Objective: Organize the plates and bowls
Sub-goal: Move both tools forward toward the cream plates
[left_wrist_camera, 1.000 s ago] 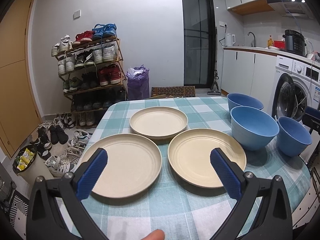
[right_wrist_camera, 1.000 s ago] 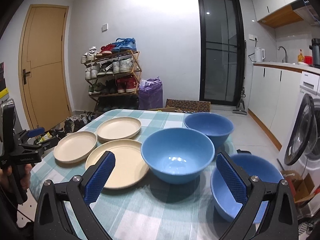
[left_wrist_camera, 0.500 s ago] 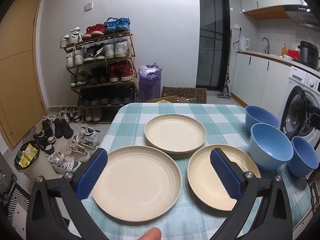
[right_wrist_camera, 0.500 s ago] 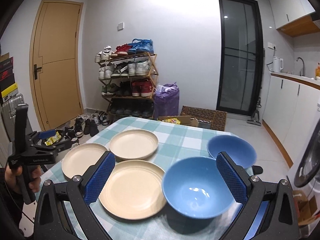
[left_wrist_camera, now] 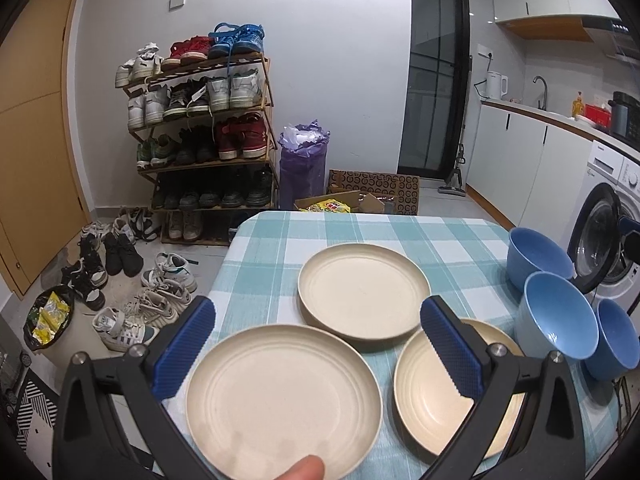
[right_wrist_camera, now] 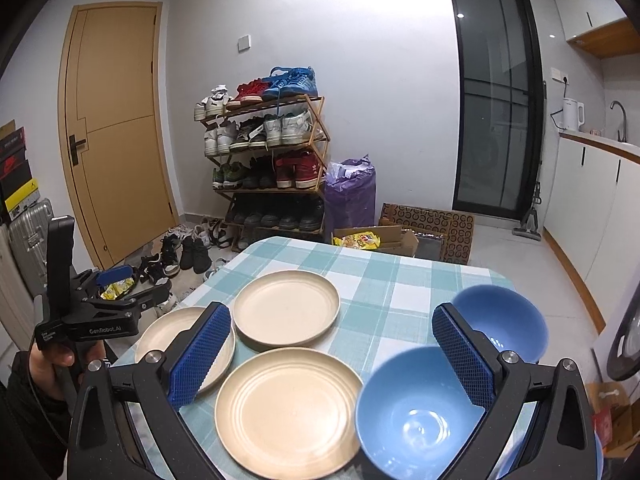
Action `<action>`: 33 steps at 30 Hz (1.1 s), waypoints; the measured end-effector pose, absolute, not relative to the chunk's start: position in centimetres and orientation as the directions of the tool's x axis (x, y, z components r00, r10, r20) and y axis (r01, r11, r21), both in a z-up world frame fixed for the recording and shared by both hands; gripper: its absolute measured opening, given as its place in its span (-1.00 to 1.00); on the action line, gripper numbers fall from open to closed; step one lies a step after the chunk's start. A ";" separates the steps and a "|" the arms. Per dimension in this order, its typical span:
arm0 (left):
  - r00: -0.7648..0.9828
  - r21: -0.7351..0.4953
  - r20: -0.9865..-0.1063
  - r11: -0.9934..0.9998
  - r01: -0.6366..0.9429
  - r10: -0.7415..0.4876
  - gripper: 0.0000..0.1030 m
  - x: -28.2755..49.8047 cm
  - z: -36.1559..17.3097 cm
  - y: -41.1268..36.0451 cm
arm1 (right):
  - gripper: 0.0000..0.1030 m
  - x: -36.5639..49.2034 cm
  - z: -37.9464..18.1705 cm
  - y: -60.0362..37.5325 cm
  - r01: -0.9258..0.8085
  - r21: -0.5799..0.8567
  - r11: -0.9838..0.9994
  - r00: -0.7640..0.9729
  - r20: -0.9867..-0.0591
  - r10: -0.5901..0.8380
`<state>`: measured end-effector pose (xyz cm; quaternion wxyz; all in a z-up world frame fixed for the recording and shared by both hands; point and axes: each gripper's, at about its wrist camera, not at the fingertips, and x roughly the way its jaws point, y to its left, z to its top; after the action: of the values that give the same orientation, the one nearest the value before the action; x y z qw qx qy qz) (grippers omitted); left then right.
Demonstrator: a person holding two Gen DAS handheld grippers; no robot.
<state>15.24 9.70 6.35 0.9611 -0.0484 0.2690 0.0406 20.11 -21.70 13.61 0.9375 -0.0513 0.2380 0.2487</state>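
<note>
Both grippers, left (left_wrist_camera: 316,338) and right (right_wrist_camera: 332,346), have drawn back from the counter (left_wrist_camera: 400,236). Jaws open, empty. Plates (left_wrist_camera: 364,296) and bowls (right_wrist_camera: 416,408) lie unmoved

Three plates (left_wrist_camera: 362,298) lie left of three bowls (left_wrist_camera: 556,314) on the table (left_wrist_camera: 440,236).

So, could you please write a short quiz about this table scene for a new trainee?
1. How many cream plates lie on the checked tablecloth?
2. True or false: the blue bowls are stacked inside each other.
3. Which thing lies nearest under the open left gripper: A) the near left plate, B) the middle blue bowl, C) the far plate?

Key
1. Three.
2. False: the three bowls stand side by side.
3. A. The right gripper is open too and holds nothing.
</note>
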 end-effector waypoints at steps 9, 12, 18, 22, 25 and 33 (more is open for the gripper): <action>0.831 -0.072 -0.554 0.991 -0.111 0.053 1.00 18.6 5.8 11.2 | 0.99 23.9 14.1 -19.0 -0.477 0.037 0.878 0.754 -0.495 0.431; 0.826 -0.068 -0.561 0.991 -0.111 0.054 1.00 19.6 5.7 11.4 | 0.99 25.2 14.1 -18.1 -0.475 0.037 0.879 0.751 -0.504 0.427; 0.807 -0.088 -0.589 0.991 -0.101 0.030 0.99 22.0 5.2 11.9 | 0.99 28.0 13.4 -16.8 -0.464 0.059 0.884 0.739 -0.525 0.423; 0.802 -0.070 -0.596 0.992 -0.102 0.041 0.99 23.2 4.8 11.9 | 0.99 30.1 12.8 -16.0 -0.457 0.079 0.886 0.722 -0.548 0.421; 0.795 -0.063 -0.605 0.993 -0.103 0.044 0.99 24.2 4.5 12.1 | 0.99 31.6 12.2 -15.5 -0.454 0.103 0.885 0.705 -0.565 0.428; 0.767 -0.054 -0.640 0.993 -0.109 0.049 0.99 26.8 3.3 12.9 | 0.99 35.3 10.2 -13.4 -0.437 0.106 0.893 0.672 -0.622 0.402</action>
<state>26.78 12.91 3.33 0.9389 -0.0439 0.3389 0.0422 35.31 -13.36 10.17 0.9140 -0.0260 0.3336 0.2296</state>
